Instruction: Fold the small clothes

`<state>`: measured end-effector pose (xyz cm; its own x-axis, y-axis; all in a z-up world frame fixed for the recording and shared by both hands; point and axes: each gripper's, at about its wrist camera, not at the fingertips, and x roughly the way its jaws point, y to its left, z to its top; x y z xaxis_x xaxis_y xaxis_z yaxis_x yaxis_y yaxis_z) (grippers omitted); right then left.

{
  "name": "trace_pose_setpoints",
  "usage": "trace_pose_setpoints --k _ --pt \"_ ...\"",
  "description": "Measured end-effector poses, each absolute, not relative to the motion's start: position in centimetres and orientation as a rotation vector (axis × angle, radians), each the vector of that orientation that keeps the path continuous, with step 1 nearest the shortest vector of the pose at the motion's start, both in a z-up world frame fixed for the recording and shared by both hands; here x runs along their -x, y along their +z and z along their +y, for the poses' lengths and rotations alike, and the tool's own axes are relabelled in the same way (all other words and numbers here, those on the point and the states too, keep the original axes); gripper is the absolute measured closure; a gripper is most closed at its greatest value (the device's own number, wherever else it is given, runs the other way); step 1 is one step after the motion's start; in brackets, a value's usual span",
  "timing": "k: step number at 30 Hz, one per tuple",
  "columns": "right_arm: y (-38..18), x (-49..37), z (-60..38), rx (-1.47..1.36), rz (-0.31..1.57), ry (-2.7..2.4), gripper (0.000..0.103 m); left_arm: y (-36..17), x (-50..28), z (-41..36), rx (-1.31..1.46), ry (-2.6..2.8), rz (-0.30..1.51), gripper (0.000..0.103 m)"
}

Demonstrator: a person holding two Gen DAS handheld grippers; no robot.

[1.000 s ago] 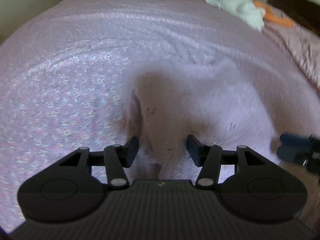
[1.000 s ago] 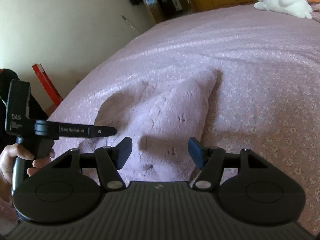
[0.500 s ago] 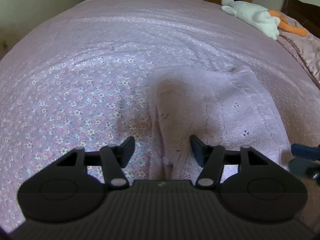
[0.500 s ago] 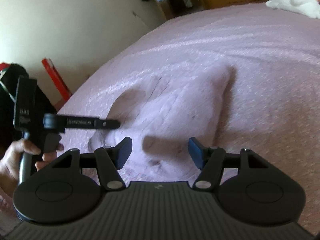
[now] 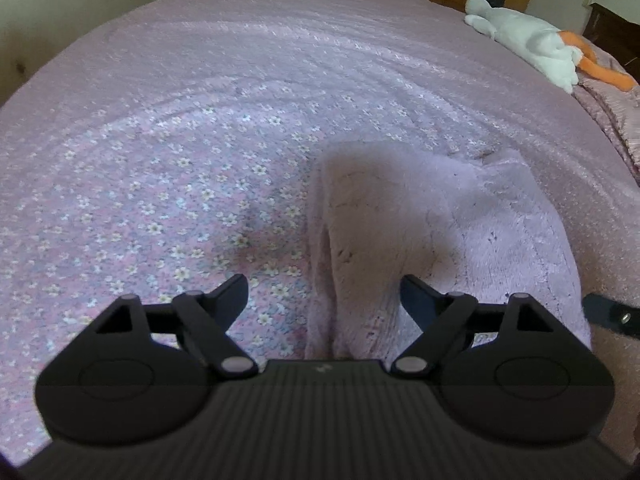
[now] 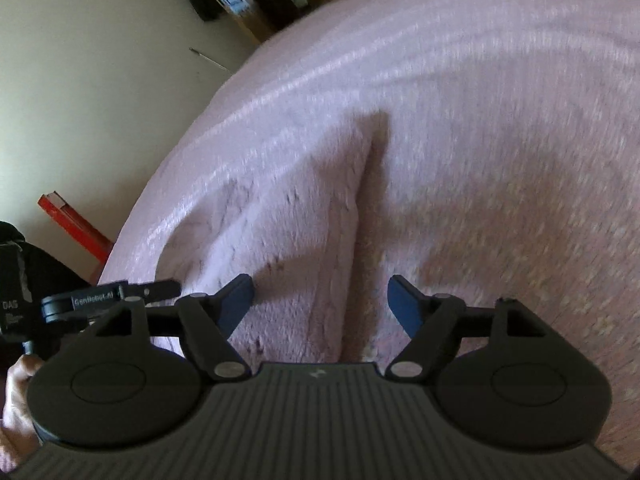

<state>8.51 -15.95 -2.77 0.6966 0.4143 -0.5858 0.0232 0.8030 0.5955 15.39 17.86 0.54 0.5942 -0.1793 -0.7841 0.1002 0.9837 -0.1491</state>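
A bed under a pink floral bedspread (image 5: 168,184) fills both wrist views and serves as the folding surface. On it lies a small fuzzy lilac garment (image 5: 432,240), spread at the bed's near edge, at about 1 o'clock from the left claw and 11 o'clock from the right claw; one side looks turned over on itself, so a fold seems partly made, though its exact shape cannot be told. A white plush toy with orange parts (image 5: 528,44) rests well apart at 2 o'clock in the left view, clear of the work. The left claw (image 5: 323,294) hangs with jaws spread wide and empty above the garment's left edge. The right claw (image 6: 321,293) is likewise agape, gripping nothing, straddling the garment's right-hand ridge, probably placed to take that side. A hand (image 6: 18,384) grips the left tool's handle at 8 o'clock in the blurred right view.
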Motion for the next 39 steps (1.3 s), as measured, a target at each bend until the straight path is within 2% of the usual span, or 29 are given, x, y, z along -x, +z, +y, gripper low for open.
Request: trace_pose_setpoints --k 3,8,14,15,17,18,22,23,25,33,39 --pt "-4.3 -8.8 -16.1 -0.700 0.793 0.255 0.021 -0.6 -16.0 18.5 0.136 -0.176 0.943 0.012" --pt "-6.5 -9.5 -16.8 -0.854 0.790 0.319 0.019 -2.4 -16.3 20.9 0.390 -0.262 0.965 0.014" --pt "-7.0 -10.5 -16.0 -0.890 0.777 0.388 0.019 -3.4 -16.0 20.8 0.554 -0.431 0.970 0.015" --pt "-7.0 -10.9 -15.6 -0.886 0.781 0.397 0.019 -3.4 -15.9 20.4 0.529 -0.411 0.960 0.026" --pt "-6.9 -11.4 -14.9 -0.864 0.787 0.374 0.021 -3.6 -15.7 19.7 0.473 -0.372 0.942 0.036" --pt "-6.8 -11.7 -14.6 -0.851 0.789 0.358 0.025 -3.6 -15.6 19.7 0.485 -0.367 0.937 0.042" --pt "-6.7 -12.3 -14.7 -0.875 0.805 0.336 0.047 -3.8 -15.5 20.7 0.591 -0.351 0.957 0.057" --pt "-6.4 -12.3 -15.0 -0.883 0.809 0.342 0.048 -3.6 -15.4 20.8 0.611 -0.351 0.956 0.060" --pt "-5.0 -12.0 -15.8 -0.875 0.802 0.354 0.052 -2.9 -15.0 20.8 0.641 -0.355 0.957 0.062" --pt "1.7 -6.4 -21.1 -0.818 0.768 0.347 0.052 0.6 -11.7 15.3 0.624 -0.499 1.001 0.064" --pt "2.1 -1.4 -25.0 -0.725 0.802 0.289 0.052 0.0 -7.9 10.5 0.574 -0.561 1.067 0.064"
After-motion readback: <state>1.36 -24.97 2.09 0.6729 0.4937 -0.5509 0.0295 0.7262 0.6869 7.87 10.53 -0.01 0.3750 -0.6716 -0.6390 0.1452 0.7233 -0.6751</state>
